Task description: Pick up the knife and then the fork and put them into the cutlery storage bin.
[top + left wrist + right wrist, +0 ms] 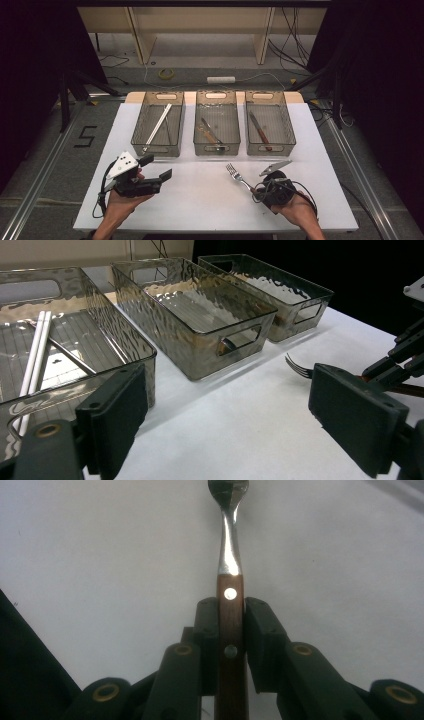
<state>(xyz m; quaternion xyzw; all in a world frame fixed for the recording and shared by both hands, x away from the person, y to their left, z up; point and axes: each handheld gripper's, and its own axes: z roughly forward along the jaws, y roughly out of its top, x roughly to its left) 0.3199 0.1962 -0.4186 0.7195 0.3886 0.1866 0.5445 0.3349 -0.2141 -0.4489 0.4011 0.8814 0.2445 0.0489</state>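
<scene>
Silver fork with riveted brown wooden handle (230, 625): polished metal neck, smooth wood; three smoky translucent rippled plastic bins (200, 315): glossy; white tabletop (200, 195): matt; black gripper pads (120, 415): matt plastic

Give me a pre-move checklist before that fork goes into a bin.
1. Grip: right gripper pads clamp the fork by its wooden handle. Ok.
2. Fork alignment: it runs straight out between the jaws, tines forward. Ok.
3. Target: the middle bin already holds wooden-handled cutlery; whether that is a fork, cannot tell.
4. Other bins: left bin holds white chopsticks, right bin a knife. Ok to avoid.
5. Path: bare white table between fork and bins. Ok.
6. Left gripper: jaws open, holding nothing, off to the left side. Ok.
</scene>
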